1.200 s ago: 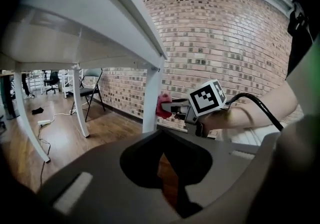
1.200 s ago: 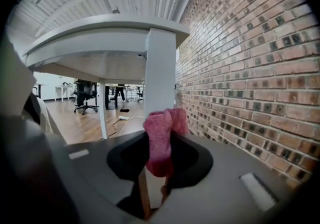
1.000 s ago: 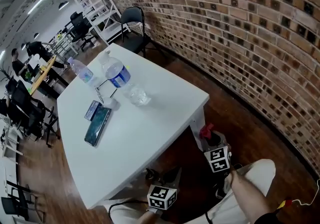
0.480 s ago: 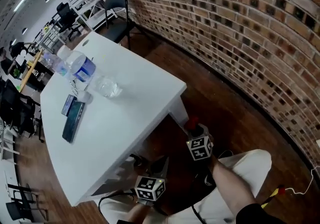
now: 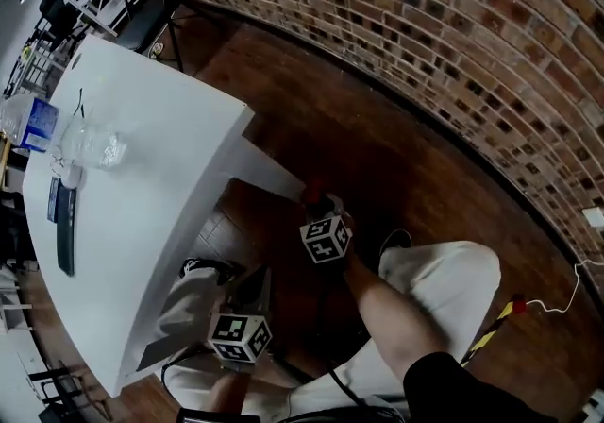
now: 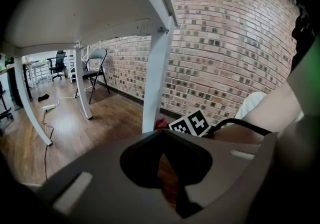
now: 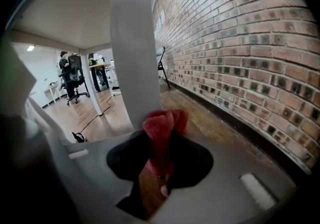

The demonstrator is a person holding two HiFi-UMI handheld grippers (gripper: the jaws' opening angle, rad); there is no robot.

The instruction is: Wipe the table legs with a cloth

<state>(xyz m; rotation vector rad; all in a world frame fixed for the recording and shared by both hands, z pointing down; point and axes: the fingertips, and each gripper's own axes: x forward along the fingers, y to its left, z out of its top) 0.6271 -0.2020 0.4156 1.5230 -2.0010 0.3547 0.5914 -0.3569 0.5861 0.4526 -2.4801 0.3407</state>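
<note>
Step in hand: wiping the near table leg (image 7: 132, 43), judging by how close the cloth sits to it. I cannot tell if they touch yet.
Cloth: the cloth (image 7: 165, 120) is a red, soft, bunched wad. In the right gripper view the leg stands at 12 o'clock from it.
Right gripper: the right gripper (image 7: 159, 143) has its jaws closed on the cloth, whose crumpled end sticks out past the tips.
Left gripper: the left gripper (image 6: 163, 135) has its jaws together with nothing between them. In the head view it is at 7 o'clock from the right one, under the tabletop (image 5: 142, 157).
Next move: probably press the wad flat on the leg and stroke along its length, then work round its other faces.
Leg: white, smooth, matte and straight-sided.
Surroundings: glossy wooden floor (image 5: 377, 147) and a rough brick wall (image 7: 240, 43) at 3 o'clock.
</note>
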